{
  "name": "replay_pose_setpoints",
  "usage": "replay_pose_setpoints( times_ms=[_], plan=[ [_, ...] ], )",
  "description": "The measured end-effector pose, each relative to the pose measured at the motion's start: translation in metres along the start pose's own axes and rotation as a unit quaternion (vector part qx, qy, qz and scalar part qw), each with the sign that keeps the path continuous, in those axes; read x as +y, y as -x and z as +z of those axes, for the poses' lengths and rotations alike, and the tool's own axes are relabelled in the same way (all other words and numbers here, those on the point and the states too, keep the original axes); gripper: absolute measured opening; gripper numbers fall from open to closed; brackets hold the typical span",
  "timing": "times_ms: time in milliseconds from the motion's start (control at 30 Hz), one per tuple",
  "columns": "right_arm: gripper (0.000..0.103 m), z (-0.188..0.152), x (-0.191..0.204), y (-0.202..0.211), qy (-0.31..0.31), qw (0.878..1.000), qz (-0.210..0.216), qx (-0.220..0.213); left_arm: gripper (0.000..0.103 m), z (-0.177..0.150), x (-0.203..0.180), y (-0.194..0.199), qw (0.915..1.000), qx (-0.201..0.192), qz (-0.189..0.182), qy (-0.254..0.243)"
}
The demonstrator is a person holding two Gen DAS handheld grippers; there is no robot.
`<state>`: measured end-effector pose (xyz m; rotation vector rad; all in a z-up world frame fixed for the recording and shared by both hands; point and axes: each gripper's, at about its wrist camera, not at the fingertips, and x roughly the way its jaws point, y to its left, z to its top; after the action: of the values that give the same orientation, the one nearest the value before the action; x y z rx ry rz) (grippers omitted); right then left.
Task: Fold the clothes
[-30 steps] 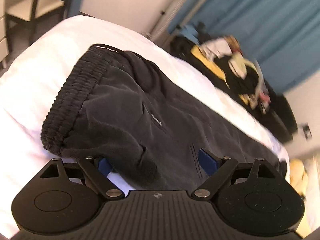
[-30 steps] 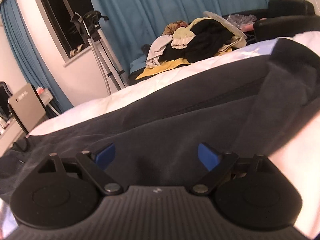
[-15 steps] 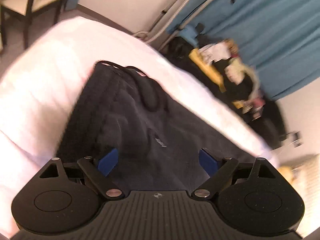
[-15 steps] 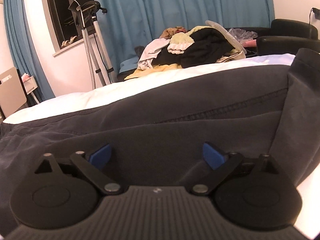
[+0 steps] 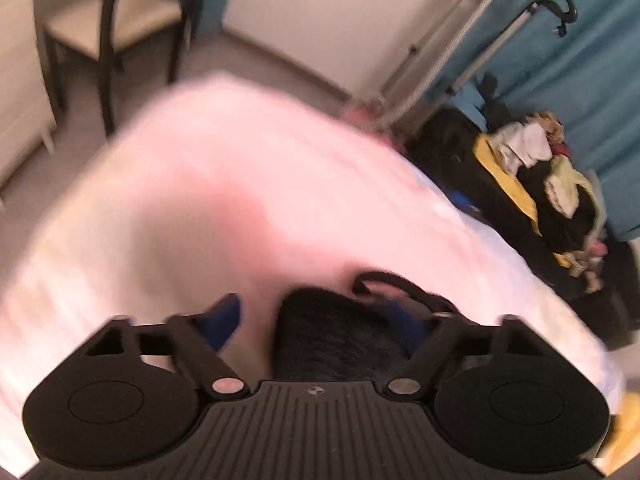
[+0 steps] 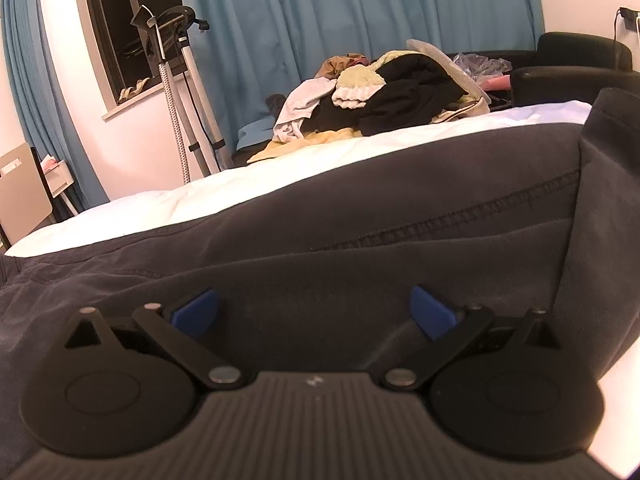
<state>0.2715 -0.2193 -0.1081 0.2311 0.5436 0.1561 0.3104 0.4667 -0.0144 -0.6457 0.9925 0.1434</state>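
Dark grey sweatpants (image 6: pixel 360 240) lie spread on a white bed (image 6: pixel 240 184). In the left wrist view, which is blurred, only the waistband end (image 5: pixel 340 332) with its drawstring loop (image 5: pixel 384 280) shows, between the blue pads of my left gripper (image 5: pixel 316 320), whose jaws stand wide apart. My right gripper (image 6: pixel 314 312) is open too, low over the trouser leg near a stitched seam (image 6: pixel 460 220), with cloth between its pads (image 6: pixel 196 312).
A pile of mixed clothes (image 6: pixel 384 88) lies on a dark sofa (image 6: pixel 576 60) beyond the bed, against blue curtains. A garment steamer stand (image 6: pixel 176 80) is by the window. A chair (image 5: pixel 116 32) stands on the floor past the bed's corner.
My left gripper has swung toward the waistband end, so most of the sweatpants have dropped out of its view and the bed corner fills it. My right gripper has sunk slightly closer to the leg.
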Motion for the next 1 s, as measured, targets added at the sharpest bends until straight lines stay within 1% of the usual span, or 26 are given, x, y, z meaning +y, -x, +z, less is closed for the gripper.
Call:
replay_pose_setpoints(
  times_ms=[67,100,133,200,233,300,367,433,467,500,533,600,700,767,833,900,933,1000],
  plan=[
    [0.103,0.001,0.001,-0.002,0.002,1.000,-0.002,0.001,0.065,-0.001,-0.013,-0.002,0.9992,0.013,-0.023,-0.031],
    [0.103,0.001,0.001,-0.002,0.002,1.000,-0.002,0.002,0.057,-0.002,-0.017,-0.002,0.9982,0.024,-0.036,-0.040],
    [0.103,0.001,0.001,-0.003,0.002,1.000,-0.003,0.002,0.051,-0.003,-0.019,-0.001,0.9972,0.032,-0.053,-0.042],
    [0.103,0.001,0.002,-0.004,0.004,1.000,-0.004,0.003,0.051,-0.006,-0.020,-0.001,0.9946,0.036,-0.090,-0.037],
    [0.103,0.001,0.003,-0.004,0.007,1.000,-0.005,0.003,0.053,-0.007,-0.020,-0.002,0.9943,0.036,-0.096,-0.029],
    [0.103,0.002,0.002,-0.003,0.004,1.000,-0.003,0.004,0.053,-0.010,-0.014,-0.013,0.9975,0.026,-0.065,0.010],
    [0.103,0.002,0.003,-0.002,0.003,1.000,-0.001,0.005,0.052,-0.016,-0.018,-0.017,0.9989,-0.012,-0.034,0.029],
    [0.103,0.002,0.003,-0.001,0.002,1.000,0.001,0.007,0.033,-0.025,-0.028,-0.010,0.9981,-0.053,-0.016,0.028],
    [0.103,0.002,0.002,0.001,0.001,1.000,0.003,0.006,0.029,-0.029,-0.034,-0.005,0.9972,-0.069,-0.009,0.029],
    [0.103,0.002,0.002,0.003,0.001,1.000,0.006,0.005,0.022,-0.034,-0.039,0.004,0.9963,-0.080,-0.006,0.031],
    [0.103,0.002,0.002,0.005,0.000,1.000,0.009,0.004,0.020,-0.041,-0.047,0.018,0.9951,-0.093,-0.008,0.031],
    [0.103,0.002,0.000,0.012,-0.006,1.000,0.019,0.001,0.018,-0.058,-0.065,0.052,0.9928,-0.118,-0.020,0.010],
    [0.103,0.004,-0.002,0.025,-0.015,0.999,0.037,-0.008,0.015,-0.097,-0.092,0.104,0.9890,-0.140,-0.045,-0.021],
    [0.103,0.006,-0.002,0.037,-0.015,0.998,0.050,-0.020,0.015,-0.134,-0.109,0.144,0.9853,-0.150,-0.065,-0.049],
    [0.103,0.008,0.000,0.053,-0.007,0.997,0.065,-0.037,0.015,-0.180,-0.121,0.182,0.9806,-0.156,-0.089,-0.078],
    [0.103,0.009,0.001,0.071,0.000,0.995,0.080,-0.052,0.015,-0.232,-0.122,0.214,0.9760,-0.156,-0.114,-0.101],
    [0.103,0.009,0.001,0.081,0.003,0.994,0.089,-0.059,0.015,-0.258,-0.121,0.225,0.9743,-0.155,-0.122,-0.109],
    [0.103,0.009,0.002,0.102,0.010,0.992,0.108,-0.071,0.015,-0.309,-0.111,0.234,0.9742,-0.142,-0.133,-0.115]
  ],
)
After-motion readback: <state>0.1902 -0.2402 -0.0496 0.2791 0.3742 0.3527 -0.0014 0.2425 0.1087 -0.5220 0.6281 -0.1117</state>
